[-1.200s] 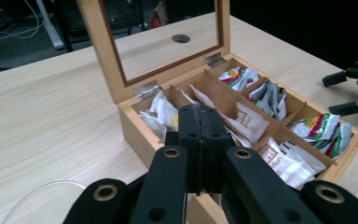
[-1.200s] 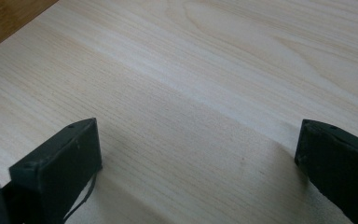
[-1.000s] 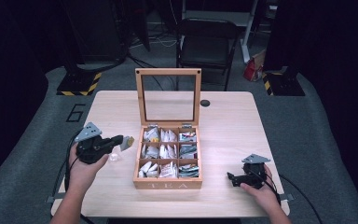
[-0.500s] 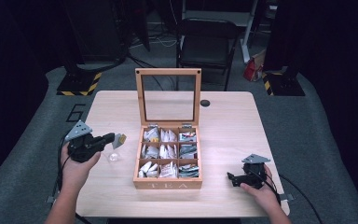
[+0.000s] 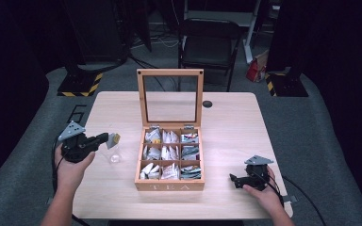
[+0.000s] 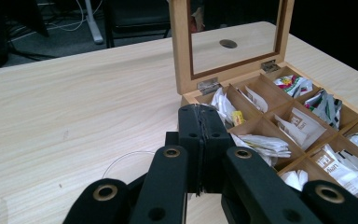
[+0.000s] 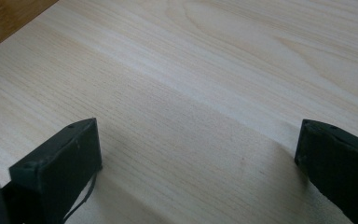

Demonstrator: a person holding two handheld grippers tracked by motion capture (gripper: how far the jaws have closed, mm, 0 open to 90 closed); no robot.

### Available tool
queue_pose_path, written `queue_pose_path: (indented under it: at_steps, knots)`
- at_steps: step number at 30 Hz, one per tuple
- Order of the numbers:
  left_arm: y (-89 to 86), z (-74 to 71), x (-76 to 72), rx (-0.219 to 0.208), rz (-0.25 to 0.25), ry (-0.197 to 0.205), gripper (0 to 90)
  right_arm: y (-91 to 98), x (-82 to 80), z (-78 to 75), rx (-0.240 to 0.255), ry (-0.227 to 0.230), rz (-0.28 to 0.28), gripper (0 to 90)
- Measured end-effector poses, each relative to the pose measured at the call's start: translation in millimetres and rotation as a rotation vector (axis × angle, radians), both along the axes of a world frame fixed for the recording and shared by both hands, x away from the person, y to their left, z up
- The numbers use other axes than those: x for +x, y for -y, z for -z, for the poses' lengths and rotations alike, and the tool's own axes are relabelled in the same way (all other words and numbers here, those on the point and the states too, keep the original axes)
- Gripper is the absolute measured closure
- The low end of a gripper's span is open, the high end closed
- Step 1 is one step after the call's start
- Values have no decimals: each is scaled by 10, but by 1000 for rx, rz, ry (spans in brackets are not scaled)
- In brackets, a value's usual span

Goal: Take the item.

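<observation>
A wooden tea box [image 5: 169,186] stands open at the table's middle, its glass lid [image 5: 170,73] upright, its compartments full of paper tea packets [image 5: 170,152]. My left gripper [image 5: 106,138] hovers left of the box, pointing toward it, shut on a small white-and-yellow tea packet [image 5: 114,139] that sticks out past the tips. In the left gripper view the jaws [image 6: 200,112] are pressed together in front of the box [image 6: 261,119]. My right gripper [image 5: 234,180] rests on the table near the front right, open; its jaws [image 7: 198,154] have bare wood between them.
A small clear object [image 5: 115,158] lies on the table [image 5: 235,122] between my left gripper and the box. A dark round cable hole [image 5: 208,104] sits behind the lid. A black chair [image 5: 207,47] stands beyond the far edge.
My left gripper has drawn leftward, away from the box, with the packet still in its tips. The clear object and the right gripper have stayed put.
</observation>
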State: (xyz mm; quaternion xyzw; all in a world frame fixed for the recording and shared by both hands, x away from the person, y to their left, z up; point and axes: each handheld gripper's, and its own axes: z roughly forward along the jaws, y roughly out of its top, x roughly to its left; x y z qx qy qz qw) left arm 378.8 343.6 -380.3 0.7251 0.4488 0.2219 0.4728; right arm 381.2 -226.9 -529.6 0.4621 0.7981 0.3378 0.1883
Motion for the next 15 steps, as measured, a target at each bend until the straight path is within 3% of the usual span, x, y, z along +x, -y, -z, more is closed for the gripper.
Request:
queue_pose_path:
  at_steps: [15]
  knots:
    - [-136, 5, 34, -2, -39, -3, 895, 0, 0, 0, 0, 0, 0, 0]
